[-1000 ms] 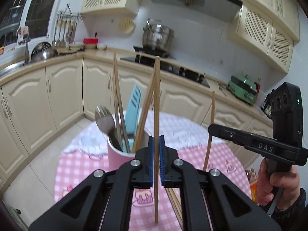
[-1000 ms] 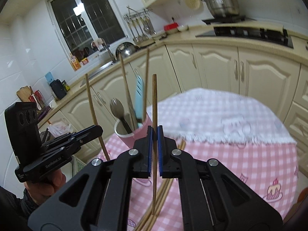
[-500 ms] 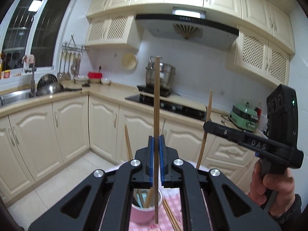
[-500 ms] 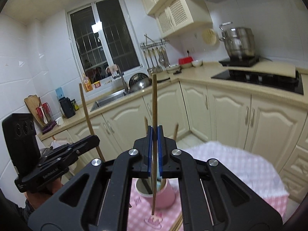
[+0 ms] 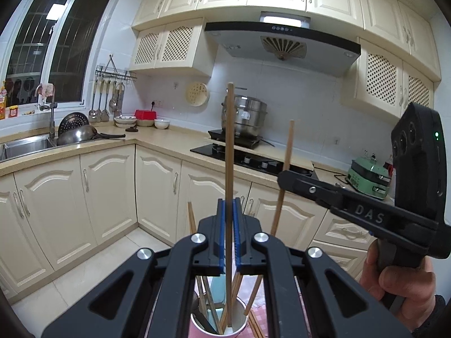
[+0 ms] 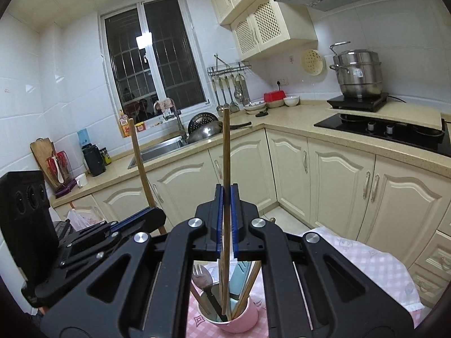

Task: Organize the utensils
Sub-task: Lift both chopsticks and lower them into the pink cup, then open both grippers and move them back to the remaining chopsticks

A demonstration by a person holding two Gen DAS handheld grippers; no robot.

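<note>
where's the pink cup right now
In both wrist views the pink cup sits bottom centre on the checked tablecloth, directly under both hand-held grippers, already holding a fork and chopsticks.

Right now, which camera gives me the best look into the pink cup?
The right wrist view: the pink cup shows its rim, side and contents, including the fork. The left wrist view shows only part of its rim at the bottom edge, behind the left claw.

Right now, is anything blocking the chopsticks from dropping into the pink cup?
No. Each tool's chopstick already points into the pink cup. The fork and other chopsticks inside leave room.
</note>
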